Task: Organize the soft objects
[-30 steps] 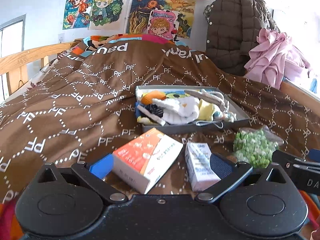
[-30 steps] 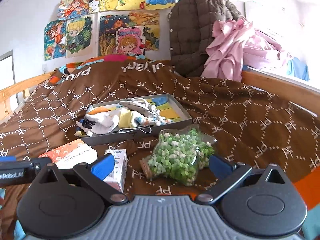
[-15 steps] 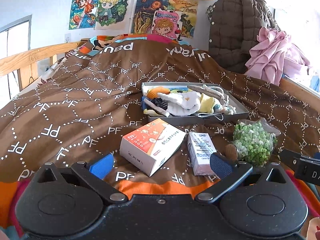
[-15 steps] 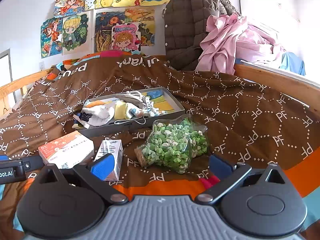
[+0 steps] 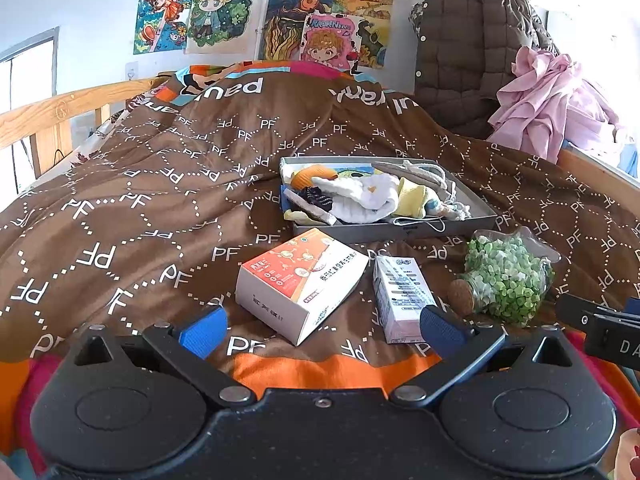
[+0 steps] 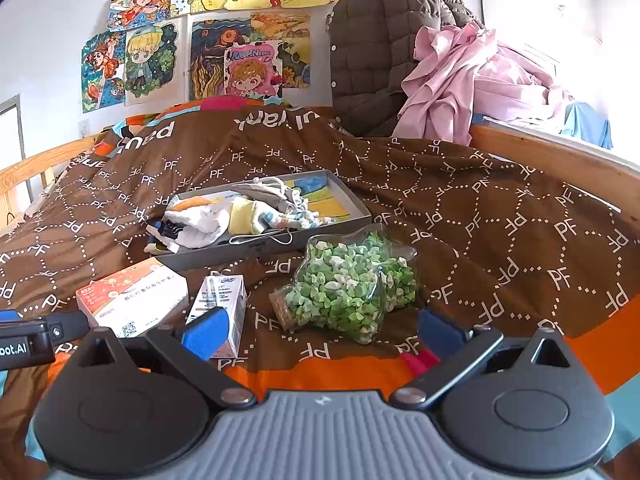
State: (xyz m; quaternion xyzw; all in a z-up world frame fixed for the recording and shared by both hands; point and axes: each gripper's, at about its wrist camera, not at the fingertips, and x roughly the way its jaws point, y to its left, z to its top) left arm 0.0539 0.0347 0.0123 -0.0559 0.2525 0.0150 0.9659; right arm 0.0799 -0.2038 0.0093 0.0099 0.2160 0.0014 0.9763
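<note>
Brown PF-print blanket (image 5: 160, 200) covers a bed with wooden rails; cartoon posters (image 5: 224, 12) on the wall behind, brown quilted jacket (image 5: 472, 48) and pink clothes (image 5: 552, 108) at the far right corner. Grey tray (image 5: 472, 222) mid-bed holds the soft items (image 5: 364, 196): socks, cloth, a mask. Along the near edge lie an orange-white box (image 5: 300, 280), small carton (image 5: 402, 292) and star-shaped jar of green bits (image 5: 508, 280), apart from each other. Left gripper (image 5: 320, 330) and right gripper (image 6: 320, 328) both hover over the near edge, jaws spread wide, empty.
</note>
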